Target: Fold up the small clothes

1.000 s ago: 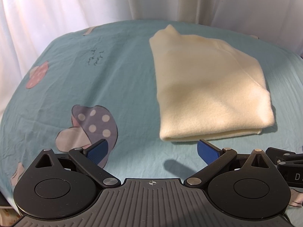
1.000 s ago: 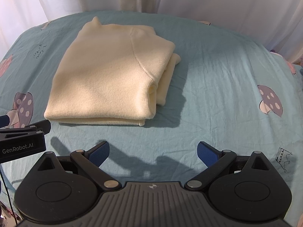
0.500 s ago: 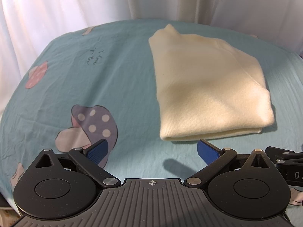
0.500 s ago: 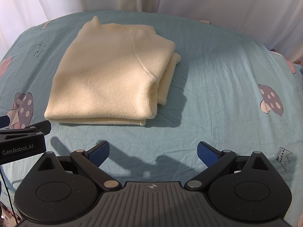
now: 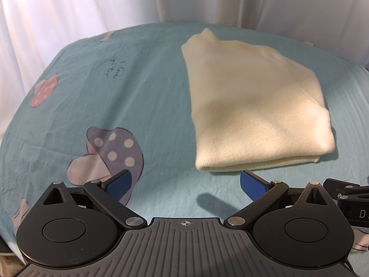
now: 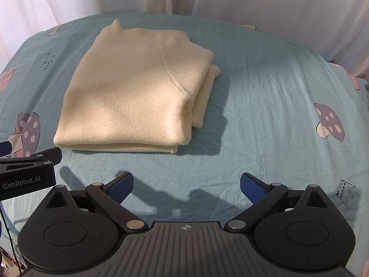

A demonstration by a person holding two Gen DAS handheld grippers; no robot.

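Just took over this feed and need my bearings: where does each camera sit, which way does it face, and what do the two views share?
Left wrist: sits on the left gripper, facing forward over the teal bedsheet; its open blue pads show, right gripper's body at right edge.
Right wrist: sits on the right gripper, facing likewise; open pads show, left gripper's body at left edge.
Shared: the folded cream sweater, bedsheet, white curtain.
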